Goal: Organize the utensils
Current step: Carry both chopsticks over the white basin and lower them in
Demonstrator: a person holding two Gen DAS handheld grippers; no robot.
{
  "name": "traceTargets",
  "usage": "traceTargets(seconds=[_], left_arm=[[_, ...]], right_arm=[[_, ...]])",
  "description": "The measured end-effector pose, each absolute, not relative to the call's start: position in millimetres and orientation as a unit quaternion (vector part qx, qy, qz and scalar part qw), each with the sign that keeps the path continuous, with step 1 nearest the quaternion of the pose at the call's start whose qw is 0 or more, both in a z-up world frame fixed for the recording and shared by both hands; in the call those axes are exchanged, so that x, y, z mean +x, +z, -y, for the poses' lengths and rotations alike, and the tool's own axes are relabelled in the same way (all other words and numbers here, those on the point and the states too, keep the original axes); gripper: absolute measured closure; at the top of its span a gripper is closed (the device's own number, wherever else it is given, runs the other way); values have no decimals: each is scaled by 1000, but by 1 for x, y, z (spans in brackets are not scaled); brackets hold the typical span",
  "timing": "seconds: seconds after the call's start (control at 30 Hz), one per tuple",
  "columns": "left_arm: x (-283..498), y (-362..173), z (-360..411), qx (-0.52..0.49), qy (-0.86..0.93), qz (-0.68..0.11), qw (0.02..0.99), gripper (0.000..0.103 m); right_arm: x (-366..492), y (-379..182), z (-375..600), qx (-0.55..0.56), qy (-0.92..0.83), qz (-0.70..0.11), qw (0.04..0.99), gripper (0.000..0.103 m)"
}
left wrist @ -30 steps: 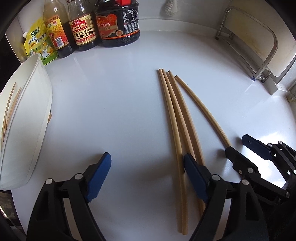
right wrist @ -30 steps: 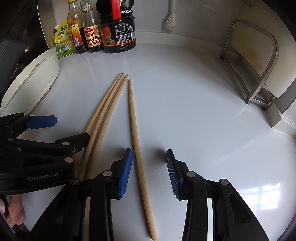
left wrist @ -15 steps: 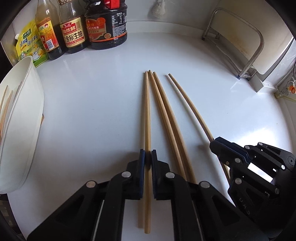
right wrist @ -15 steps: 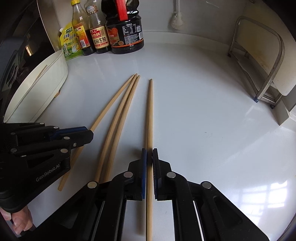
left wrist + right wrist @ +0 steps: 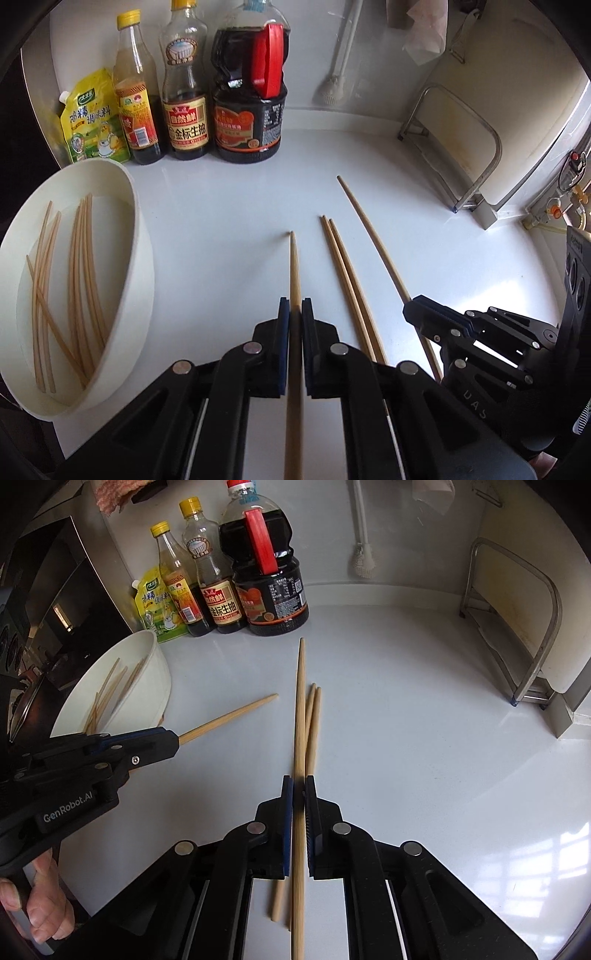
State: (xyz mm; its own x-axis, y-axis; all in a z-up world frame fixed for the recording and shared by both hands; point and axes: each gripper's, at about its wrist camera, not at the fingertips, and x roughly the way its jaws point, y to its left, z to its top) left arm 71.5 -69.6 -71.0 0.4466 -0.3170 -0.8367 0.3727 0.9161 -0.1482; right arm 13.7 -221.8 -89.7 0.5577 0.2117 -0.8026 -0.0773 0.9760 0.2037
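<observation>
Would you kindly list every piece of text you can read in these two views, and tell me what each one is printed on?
"GenRobot.AI": side of the left gripper.
"金标生抽": label of the clear-necked soy sauce bottle.
"鸡精" and "调味料", partly legible: yellow seasoning pouch.
"UAS", partial letters: body of the right gripper.
Too small or blurred to read: labels on the red-handled dark jug and the yellow-capped bottle.

Bright daylight; window glare on the glossy white counter (image 5: 535, 853), soft shadows, sharp focus, fisheye-curved dark edges
</observation>
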Motion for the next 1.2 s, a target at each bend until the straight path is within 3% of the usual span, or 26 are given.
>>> traceTargets(seconds=[0.67,1.2], left_arm=[[91,31,-25,-19,-207,-385,899,96],[143,7,-155,-31,-101,-385,917,96]], right_arm=[[50,-19,142,60,124,-410,902,97],[115,-35,4,24,217,-453,864,97]])
